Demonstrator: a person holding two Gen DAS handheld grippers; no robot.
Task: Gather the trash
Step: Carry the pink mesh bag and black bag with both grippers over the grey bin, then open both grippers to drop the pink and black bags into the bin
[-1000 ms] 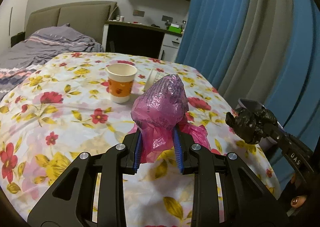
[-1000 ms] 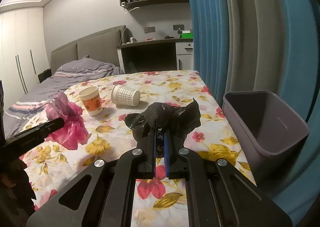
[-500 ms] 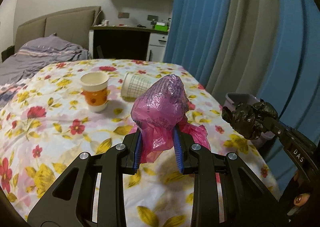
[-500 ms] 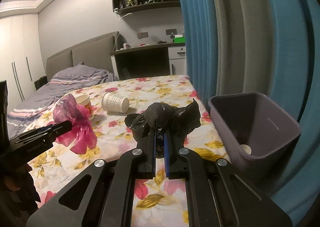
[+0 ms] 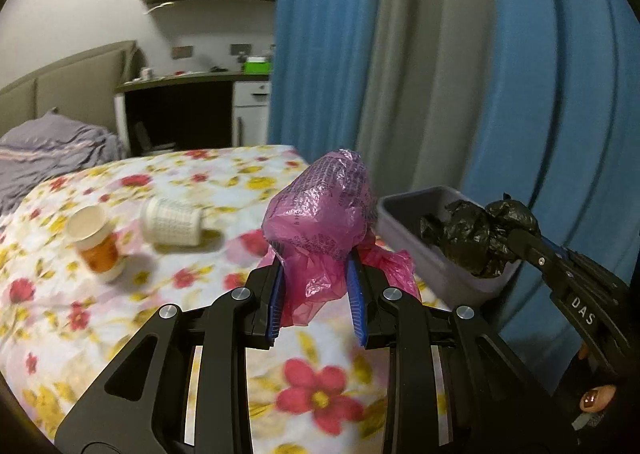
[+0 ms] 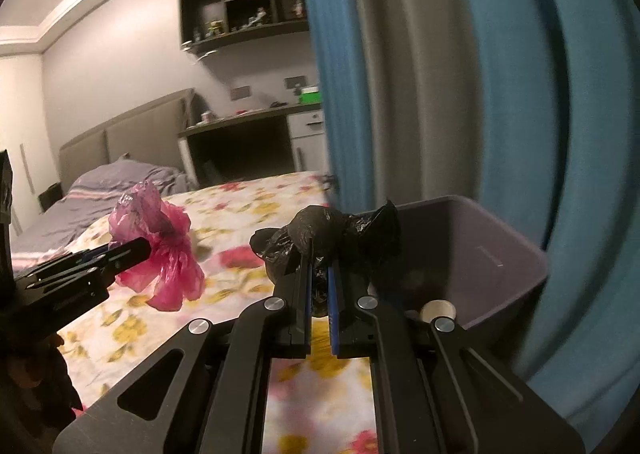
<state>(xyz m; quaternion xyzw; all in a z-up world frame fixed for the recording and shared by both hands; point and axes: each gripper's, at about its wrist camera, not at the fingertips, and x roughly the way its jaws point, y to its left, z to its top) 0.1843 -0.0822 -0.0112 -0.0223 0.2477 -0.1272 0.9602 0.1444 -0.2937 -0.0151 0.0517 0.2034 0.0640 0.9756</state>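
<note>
While the right gripper (image 6: 319, 278) clamps the black bag (image 6: 326, 240) just short of the bin (image 6: 516, 254) ahead, and the left gripper (image 5: 316, 286) grips the pink bag (image 5: 324, 214), disposal is judged under way, requiring advance, then release.

Counts: two black two-finger grippers, left gripper (image 5: 316, 294) and right gripper (image 6: 319, 294). Two crumpled plastic bags: one pink plastic bag (image 5: 324, 214), one black plastic bag (image 6: 326, 232). Two paper cups on the floral tablecloth (image 5: 192, 286): one upright orange-banded paper cup (image 5: 96, 242), one white grid-patterned paper cup (image 5: 174, 221) on its side. One grey-purple plastic bin (image 6: 496, 254).
</note>
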